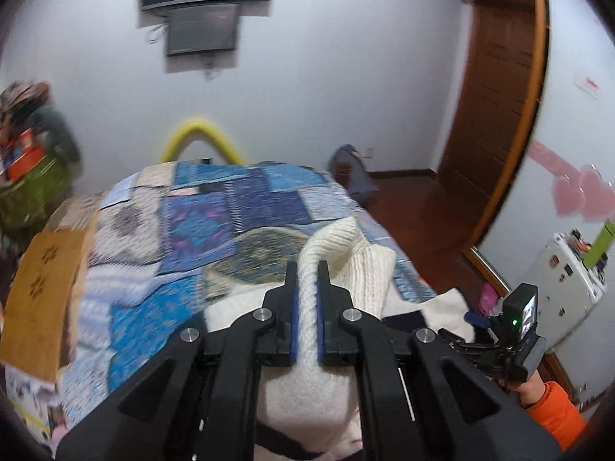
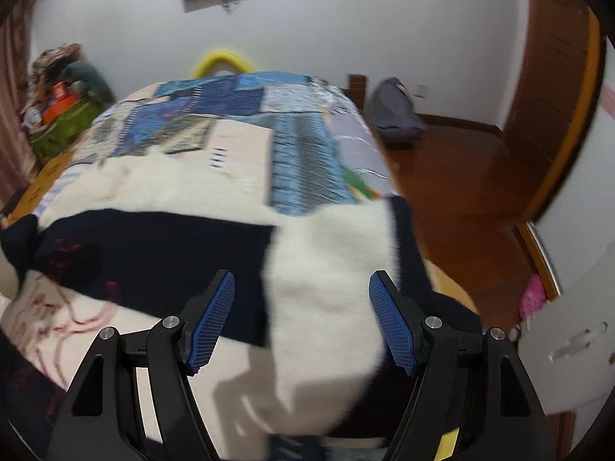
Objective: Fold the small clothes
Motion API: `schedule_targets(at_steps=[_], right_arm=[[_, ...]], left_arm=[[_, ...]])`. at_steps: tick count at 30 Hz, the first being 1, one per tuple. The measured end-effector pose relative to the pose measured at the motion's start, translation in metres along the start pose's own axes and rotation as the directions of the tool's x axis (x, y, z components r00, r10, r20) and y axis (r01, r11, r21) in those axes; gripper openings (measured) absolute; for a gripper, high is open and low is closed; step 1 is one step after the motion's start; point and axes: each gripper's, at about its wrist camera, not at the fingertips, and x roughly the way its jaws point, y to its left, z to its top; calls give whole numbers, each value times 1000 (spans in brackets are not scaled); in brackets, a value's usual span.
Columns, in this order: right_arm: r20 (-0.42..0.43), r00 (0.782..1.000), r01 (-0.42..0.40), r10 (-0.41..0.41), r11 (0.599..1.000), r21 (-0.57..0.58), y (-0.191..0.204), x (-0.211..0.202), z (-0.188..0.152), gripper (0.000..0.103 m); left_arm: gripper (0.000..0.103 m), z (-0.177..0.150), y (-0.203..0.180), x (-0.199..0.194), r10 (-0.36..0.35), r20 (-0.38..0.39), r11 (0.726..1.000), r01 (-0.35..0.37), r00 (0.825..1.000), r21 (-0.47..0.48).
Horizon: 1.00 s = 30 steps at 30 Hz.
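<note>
Left wrist view: your left gripper point(image 1: 306, 269) is clamped on a ribbed cream fold of the white knit sweater point(image 1: 357, 257), the fabric pinched tight between the blue pads point(image 1: 295, 319) and running up past the fingertips. The rest of the garment lies bunched beneath and to the right of the tool, on the patchwork quilt point(image 1: 200, 207) covering the bed. Your right gripper point(image 1: 519, 326) shows at the right edge of this view, beside the sweater; an orange sleeve point(image 1: 553, 411) sits behind it.

In the right wrist view, your right gripper point(image 2: 301, 280) stands with its fingers wide apart, holding nothing, above the sweater's white and dark navy panels point(image 2: 153, 246). The picture is blurred.

Surroundings: a yellow curved tube point(image 2: 221, 61) beyond the far end of the bed, a grey backpack point(image 2: 396, 111) on the wooden floor to the right, a wooden door point(image 1: 496, 88), and a wall screen point(image 1: 203, 27).
</note>
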Motion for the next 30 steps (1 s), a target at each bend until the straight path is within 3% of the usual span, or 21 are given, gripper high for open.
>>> schedule_targets(at_steps=[3, 11, 13, 15, 20, 24, 27, 30], right_arm=[[-12, 1000, 5, -5, 1000, 13, -11, -4, -5, 69], [60, 993, -103, 104, 995, -14, -4, -38, 1, 69], [69, 989, -131, 133, 991, -30, 3, -41, 4, 72], [74, 986, -148, 151, 988, -52, 10, -42, 7, 74], [28, 982, -183, 186, 980, -72, 25, -21, 10, 74], [-32, 979, -205, 203, 978, -39, 31, 6, 8, 74], [-60, 975, -213, 212, 977, -13, 32, 15, 5, 74], [-75, 977, -199, 199, 980, 0, 33, 26, 5, 66]], left_arm=[[6, 5, -31, 29, -42, -29, 998, 43, 999, 44], [9, -23, -93, 101, -95, -180, 985, 119, 979, 128], [19, -32, -95, 104, -116, -209, 982, 143, 971, 120], [41, -36, -90, 102, -115, -212, 984, 140, 970, 109], [59, -46, -38, 76, -24, -168, 994, 41, 985, 99], [64, -66, 30, 65, 83, -202, 996, -73, 976, 58], [64, -94, 87, 66, 177, -268, 984, -178, 947, 18], [64, -125, 140, 72, 242, -347, 963, -269, 906, -31]])
